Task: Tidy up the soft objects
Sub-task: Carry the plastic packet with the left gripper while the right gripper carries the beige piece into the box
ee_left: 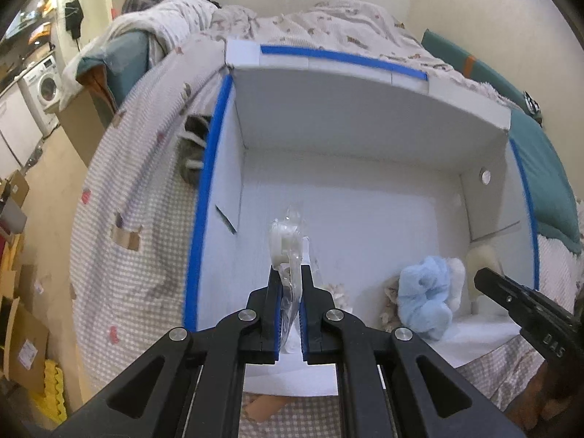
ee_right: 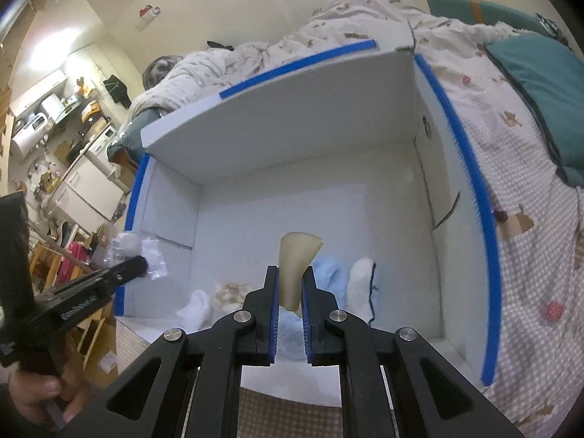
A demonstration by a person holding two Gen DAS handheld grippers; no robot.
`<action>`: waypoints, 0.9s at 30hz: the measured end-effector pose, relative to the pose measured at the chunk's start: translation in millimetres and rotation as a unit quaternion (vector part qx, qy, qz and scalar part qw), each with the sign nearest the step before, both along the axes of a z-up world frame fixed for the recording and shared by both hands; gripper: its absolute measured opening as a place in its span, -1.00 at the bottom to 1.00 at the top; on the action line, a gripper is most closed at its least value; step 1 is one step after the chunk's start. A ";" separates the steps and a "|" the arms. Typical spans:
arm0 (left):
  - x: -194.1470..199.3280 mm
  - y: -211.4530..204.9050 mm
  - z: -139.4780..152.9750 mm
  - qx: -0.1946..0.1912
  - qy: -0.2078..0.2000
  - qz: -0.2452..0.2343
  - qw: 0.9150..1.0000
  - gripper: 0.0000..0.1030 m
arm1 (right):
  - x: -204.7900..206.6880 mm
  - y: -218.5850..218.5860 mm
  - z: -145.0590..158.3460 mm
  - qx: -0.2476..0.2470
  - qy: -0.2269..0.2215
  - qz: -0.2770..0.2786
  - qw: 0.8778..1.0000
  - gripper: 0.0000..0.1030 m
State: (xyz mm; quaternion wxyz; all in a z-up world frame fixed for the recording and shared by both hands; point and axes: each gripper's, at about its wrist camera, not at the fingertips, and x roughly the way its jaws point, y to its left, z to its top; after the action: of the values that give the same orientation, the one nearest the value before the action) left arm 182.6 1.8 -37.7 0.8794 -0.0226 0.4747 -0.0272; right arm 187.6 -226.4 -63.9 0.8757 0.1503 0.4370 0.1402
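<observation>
A white cardboard box [ee_left: 350, 131] with blue-taped rims lies open on the bed. My left gripper [ee_left: 291, 273] is shut on a clear plastic packet with a white pad inside [ee_left: 286, 241], held over the box's near left part. My right gripper [ee_right: 292, 273] is shut on a cream sponge-like piece [ee_right: 297, 259], held over the box's near edge. In the box's near corner lie a light blue plush [ee_left: 425, 297], a white fluffy item [ee_left: 456, 277] and a beige patterned one [ee_right: 230, 290]. The right gripper shows in the left wrist view [ee_left: 485, 277]; the left gripper shows in the right wrist view [ee_right: 140, 264].
The box sits on a checked bedsheet [ee_left: 146, 211] with a rumpled duvet [ee_left: 292, 22] behind. Teal pillows [ee_right: 540, 84] lie to the right. A striped grey soft item [ee_left: 193, 146] lies outside the box's left wall. Cardboard boxes [ee_left: 22, 343] and a washing machine [ee_left: 45, 85] stand left of the bed.
</observation>
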 end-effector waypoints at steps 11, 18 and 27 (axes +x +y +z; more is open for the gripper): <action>4.0 2.6 -24.7 -0.017 0.029 0.015 0.999 -0.86 | 1.6 4.3 -16.7 -0.006 0.028 0.004 1.000 -0.76; 3.0 5.1 -23.5 -0.019 0.031 0.021 0.999 -0.84 | 2.2 -0.6 -19.1 0.005 0.032 -0.008 0.999 -0.75; 1.7 -0.5 -25.2 -0.005 0.040 0.021 0.999 0.03 | 2.0 -1.9 -19.7 0.003 0.034 -0.007 0.999 -0.75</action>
State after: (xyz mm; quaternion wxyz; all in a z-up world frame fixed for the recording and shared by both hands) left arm 184.3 1.3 -63.0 0.8600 -0.0376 0.5088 -0.0104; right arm 189.6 -228.3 -83.6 0.8609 0.1607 0.4648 0.1303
